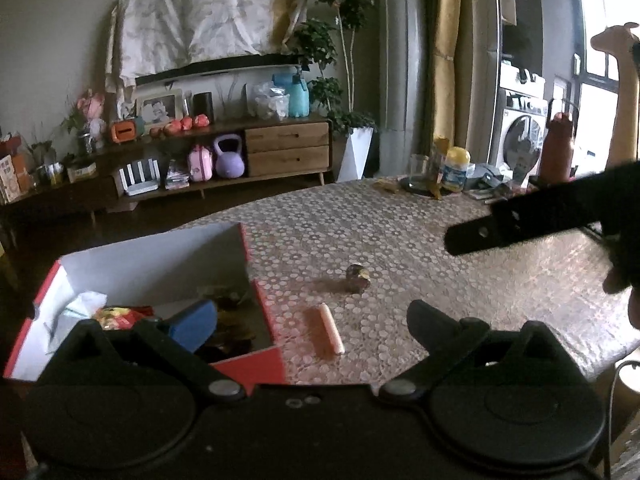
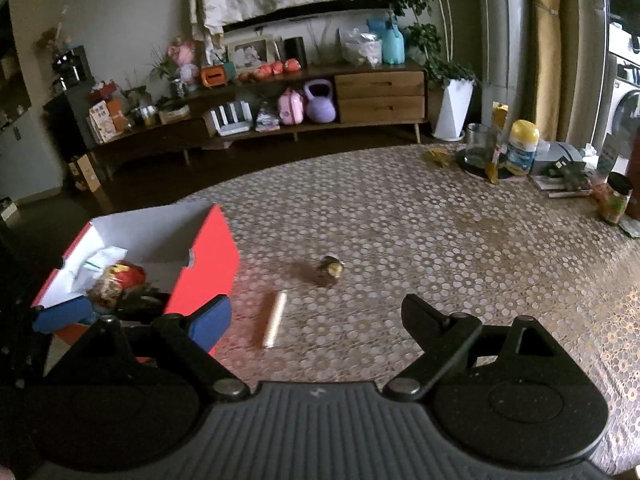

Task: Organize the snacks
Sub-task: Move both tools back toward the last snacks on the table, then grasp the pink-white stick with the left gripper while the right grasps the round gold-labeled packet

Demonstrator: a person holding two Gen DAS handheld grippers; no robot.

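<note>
on the counter (image 2: 400, 220), beside the red box (image 2: 208, 256) already holding snacks, a stiff, light sausage stick (image 2: 275, 319) is best pinched mid-length. the small wrapped candy (image 2: 331, 269) beyond looks slippery; both grippers' jaws are spread, empty.

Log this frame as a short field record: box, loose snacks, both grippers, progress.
box: red box, open, on table, already holding several snacks
loose snacks: sausage stick and small wrapped candy, both lying on the table beside the box
left gripper: open, empty, one finger over the box
right gripper: open, empty, facing the sausage stick
progress: two snacks not yet boxed
</note>
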